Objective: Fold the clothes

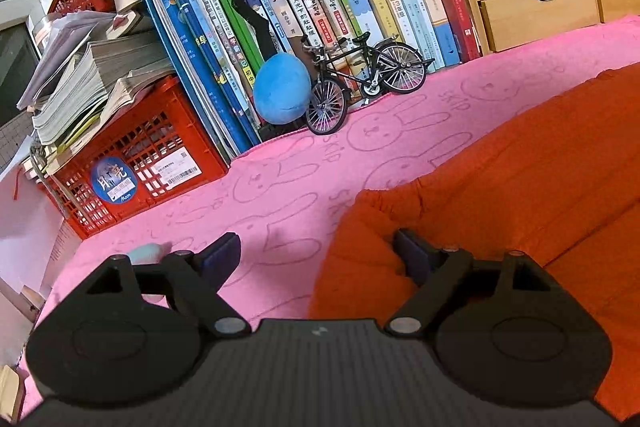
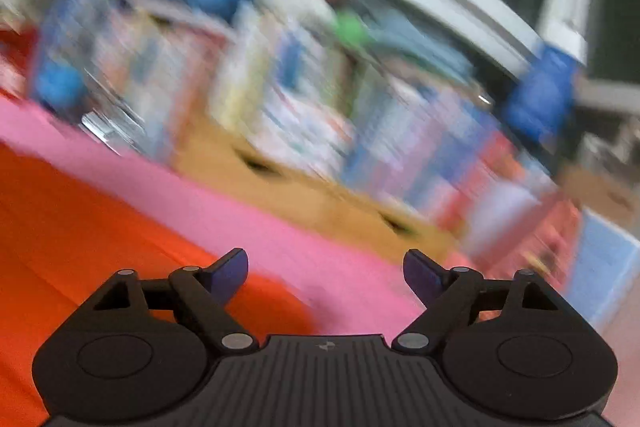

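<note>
An orange garment (image 1: 500,179) lies on the pink rabbit-print cloth (image 1: 280,187), filling the right and lower right of the left wrist view. My left gripper (image 1: 320,259) is open and low over the garment's left edge, its right finger on the orange fabric, its left finger over the pink cloth. In the blurred right wrist view the orange garment (image 2: 80,227) lies at the left. My right gripper (image 2: 325,277) is open and empty, above the garment's right edge and the pink cloth (image 2: 280,239).
A row of books (image 1: 320,7) stands at the back, with a model bicycle (image 1: 364,79) and a blue plush (image 1: 282,89) in front. A red crate (image 1: 132,167) with stacked papers is at left. A wooden drawer unit (image 1: 540,11) is at right. A pale small object (image 1: 146,253) lies near the left finger.
</note>
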Demonstrator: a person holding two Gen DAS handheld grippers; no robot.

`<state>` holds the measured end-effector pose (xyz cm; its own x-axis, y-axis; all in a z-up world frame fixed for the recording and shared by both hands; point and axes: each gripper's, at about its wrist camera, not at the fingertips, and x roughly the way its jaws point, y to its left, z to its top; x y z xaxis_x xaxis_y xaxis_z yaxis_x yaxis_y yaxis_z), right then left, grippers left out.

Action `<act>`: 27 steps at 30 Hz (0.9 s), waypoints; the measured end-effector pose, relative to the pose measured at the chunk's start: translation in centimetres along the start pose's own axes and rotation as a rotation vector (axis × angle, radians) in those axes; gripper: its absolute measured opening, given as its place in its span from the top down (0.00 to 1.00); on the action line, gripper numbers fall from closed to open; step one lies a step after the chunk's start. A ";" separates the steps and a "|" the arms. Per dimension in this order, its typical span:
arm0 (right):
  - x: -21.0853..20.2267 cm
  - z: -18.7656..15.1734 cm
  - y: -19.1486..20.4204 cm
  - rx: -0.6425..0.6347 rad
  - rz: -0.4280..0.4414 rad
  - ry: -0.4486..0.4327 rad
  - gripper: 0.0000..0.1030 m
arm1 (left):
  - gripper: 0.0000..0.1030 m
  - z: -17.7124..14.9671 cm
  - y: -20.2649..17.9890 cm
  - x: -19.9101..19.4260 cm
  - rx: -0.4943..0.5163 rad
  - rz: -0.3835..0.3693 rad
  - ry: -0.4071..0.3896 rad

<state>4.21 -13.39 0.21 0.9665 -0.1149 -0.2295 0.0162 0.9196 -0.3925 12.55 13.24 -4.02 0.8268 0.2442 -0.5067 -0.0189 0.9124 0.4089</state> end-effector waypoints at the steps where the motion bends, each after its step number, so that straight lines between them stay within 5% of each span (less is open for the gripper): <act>1: -0.9 1.1 1.1 -0.001 0.054 -0.035 0.17 | 0.17 0.0 0.0 0.0 -0.001 0.000 0.000; 3: -1.6 3.4 4.5 -0.015 0.202 -0.064 0.23 | 0.17 0.0 0.0 -0.1 -0.003 0.000 0.000; 5: -1.2 4.9 7.7 -0.006 0.315 -0.051 0.52 | 0.17 0.0 0.0 -0.1 -0.004 0.002 -0.002; 9: 0.7 5.9 12.6 -0.004 0.451 0.034 0.67 | 0.17 0.0 0.0 -0.1 -0.006 0.005 -0.003; 13: 2.2 3.5 13.5 -0.115 0.361 0.081 0.67 | 0.17 -0.1 0.2 -0.1 -0.018 -0.004 -0.001; 20: 3.8 0.2 8.9 -0.208 0.109 0.093 0.66 | 0.15 -0.2 0.4 0.0 -0.028 -0.014 0.000; 27: 4.6 -2.2 4.3 -0.162 0.017 0.161 0.66 | 0.15 -0.2 0.4 0.1 -0.031 -0.018 0.000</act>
<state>8.12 -10.79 -4.46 0.9129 -0.1700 -0.3712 -0.0540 0.8509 -0.5225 12.47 13.71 -4.06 0.8271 0.2277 -0.5138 -0.0213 0.9263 0.3762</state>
